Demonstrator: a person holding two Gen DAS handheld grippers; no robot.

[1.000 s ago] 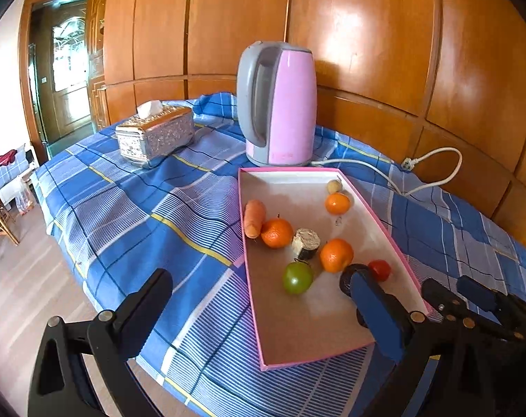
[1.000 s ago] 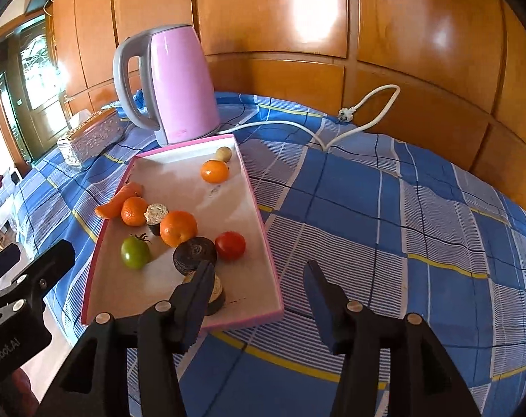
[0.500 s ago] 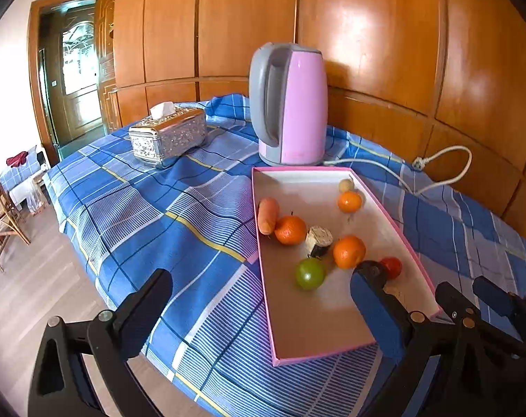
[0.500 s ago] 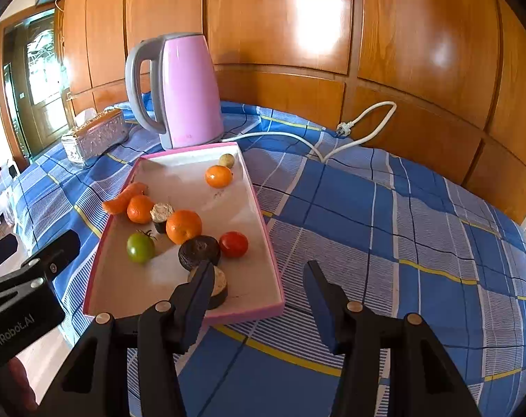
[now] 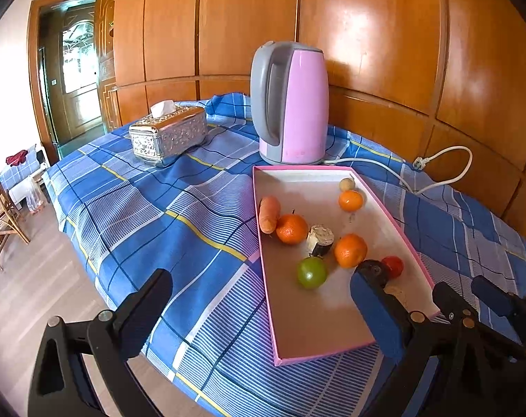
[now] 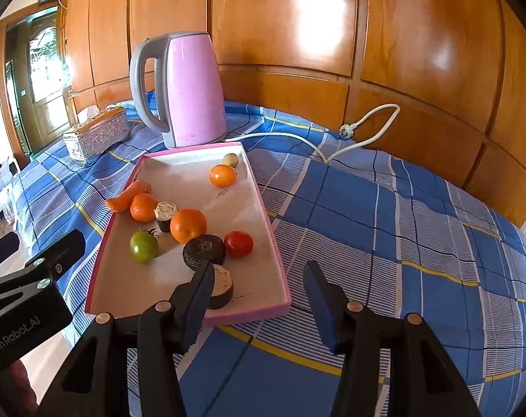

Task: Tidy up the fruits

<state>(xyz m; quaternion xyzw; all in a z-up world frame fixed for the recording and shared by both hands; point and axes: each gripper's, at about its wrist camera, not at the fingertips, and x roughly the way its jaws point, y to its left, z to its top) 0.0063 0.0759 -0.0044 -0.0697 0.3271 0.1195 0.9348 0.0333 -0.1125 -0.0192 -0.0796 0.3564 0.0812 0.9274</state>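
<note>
A pink-rimmed tray (image 5: 335, 356) (image 6: 259, 313) lies on the blue plaid cloth. In it are three oranges (image 6: 188, 226), a green tomato (image 5: 311, 272) (image 6: 143, 246), a red tomato (image 6: 239, 243), a carrot (image 5: 269, 213) at the left rim, a small pale fruit (image 6: 230, 160) and dark round pieces (image 6: 204, 249). My left gripper (image 5: 259, 307) is open and empty, above the tray's near left corner. My right gripper (image 6: 257, 286) is open and empty, above the tray's near right corner.
A pink electric kettle (image 5: 290, 104) (image 6: 183, 90) stands behind the tray, its white cord (image 6: 332, 142) trailing right along the wooden wall. A silver tissue box (image 5: 169, 135) sits at the back left. The table's left edge drops to the floor (image 5: 30, 278).
Both grippers have risen and drawn back a little from the table; the tray and kettle sit slightly lower and farther right in the left wrist view. Nothing was grasped.
</note>
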